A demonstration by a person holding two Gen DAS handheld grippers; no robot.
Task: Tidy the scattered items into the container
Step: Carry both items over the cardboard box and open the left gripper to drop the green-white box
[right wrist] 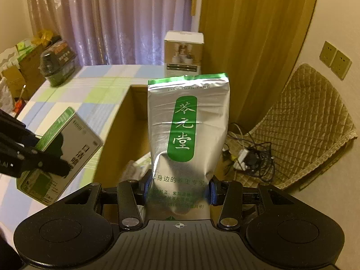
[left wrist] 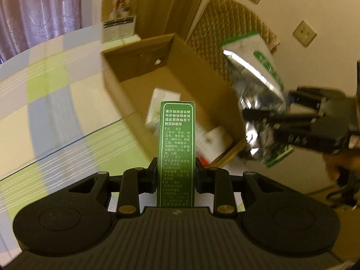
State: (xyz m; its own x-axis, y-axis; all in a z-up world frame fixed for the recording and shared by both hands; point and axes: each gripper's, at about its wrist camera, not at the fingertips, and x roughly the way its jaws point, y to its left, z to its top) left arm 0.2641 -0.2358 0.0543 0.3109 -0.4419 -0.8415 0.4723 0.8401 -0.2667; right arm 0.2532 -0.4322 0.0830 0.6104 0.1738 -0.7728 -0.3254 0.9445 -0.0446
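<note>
A: What does each hand have?

B: The left gripper [left wrist: 176, 172] has its fingers closed tight on a slim green box [left wrist: 176, 148], gripped low down, the box's long axis running straight out along the fingers. The right gripper [right wrist: 178, 190] has its fingers partly closed on a silver-and-green foil pouch [right wrist: 189, 132], pinched near its lower end, the pouch standing up and away from the fingers.

A: And the container?

B: The open cardboard box [left wrist: 112, 83] sits on the checked bench [left wrist: 56, 103], at its right edge. From the left wrist view it lies ahead of the fingers and slightly to the right, with a few white packets [left wrist: 162, 110] already on its floor. From the right wrist view its near-left wall [right wrist: 117, 135] shows just behind the pouch.

A: Which hand is nearer?

B: I'd judge the right; in the left wrist view its pouch hangs over the box's near-right corner. The green box's far end points into the opening, so a short carry forward should bring it over the inside.
</note>
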